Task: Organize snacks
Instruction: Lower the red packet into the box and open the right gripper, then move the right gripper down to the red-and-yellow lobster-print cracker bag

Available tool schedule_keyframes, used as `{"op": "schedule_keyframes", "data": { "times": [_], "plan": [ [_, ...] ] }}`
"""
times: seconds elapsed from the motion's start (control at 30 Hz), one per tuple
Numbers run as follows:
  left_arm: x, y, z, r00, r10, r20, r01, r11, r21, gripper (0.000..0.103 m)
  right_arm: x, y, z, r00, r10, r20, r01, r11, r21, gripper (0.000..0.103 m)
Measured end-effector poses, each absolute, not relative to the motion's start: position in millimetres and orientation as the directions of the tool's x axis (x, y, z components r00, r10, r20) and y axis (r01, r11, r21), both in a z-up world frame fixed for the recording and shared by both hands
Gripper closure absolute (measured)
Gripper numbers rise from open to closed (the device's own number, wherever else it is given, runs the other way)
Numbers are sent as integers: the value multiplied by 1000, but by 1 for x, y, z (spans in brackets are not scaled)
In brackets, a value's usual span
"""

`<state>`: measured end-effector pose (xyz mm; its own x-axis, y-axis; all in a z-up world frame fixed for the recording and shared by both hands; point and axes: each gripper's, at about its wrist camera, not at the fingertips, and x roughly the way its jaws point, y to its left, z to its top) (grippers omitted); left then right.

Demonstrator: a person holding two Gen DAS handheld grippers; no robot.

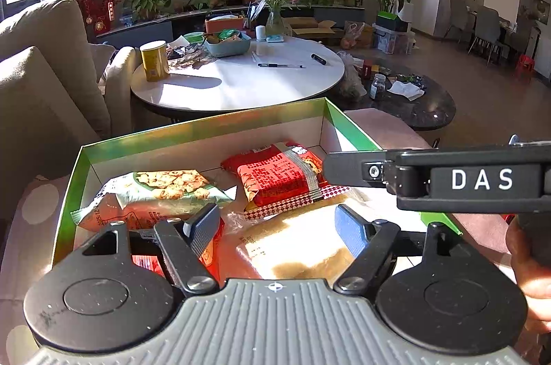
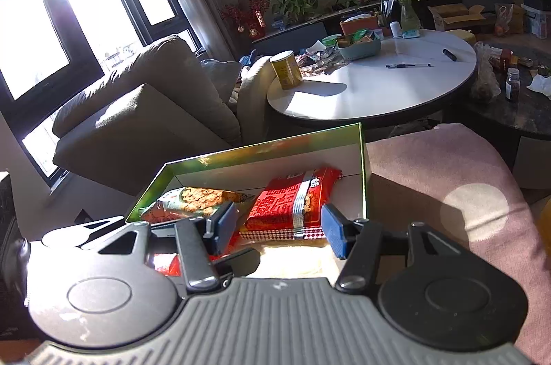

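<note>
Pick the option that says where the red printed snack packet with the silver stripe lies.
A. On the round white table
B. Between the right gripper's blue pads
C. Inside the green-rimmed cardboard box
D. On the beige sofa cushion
C: the red printed snack packet lies on the white floor inside the green-rimmed cardboard box, beside the green cracker bag.

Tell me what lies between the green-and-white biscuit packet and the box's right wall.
The red snack packet lies between the biscuit packet and the right wall of the green box. Both wrist views show it, the left wrist view most clearly.
</note>
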<state>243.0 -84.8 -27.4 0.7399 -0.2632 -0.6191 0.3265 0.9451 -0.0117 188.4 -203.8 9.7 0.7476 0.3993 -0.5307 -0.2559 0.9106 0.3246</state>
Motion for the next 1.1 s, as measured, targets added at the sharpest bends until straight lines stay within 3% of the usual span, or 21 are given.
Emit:
{"op": "schedule_keyframes", "data": {
  "times": [1.1],
  "plan": [
    [114, -61, -16, 753, -315, -578, 369, 929, -24, 24, 77, -214, 3, 700, 428, -572, -268, 899, 345, 39]
  ]
}}
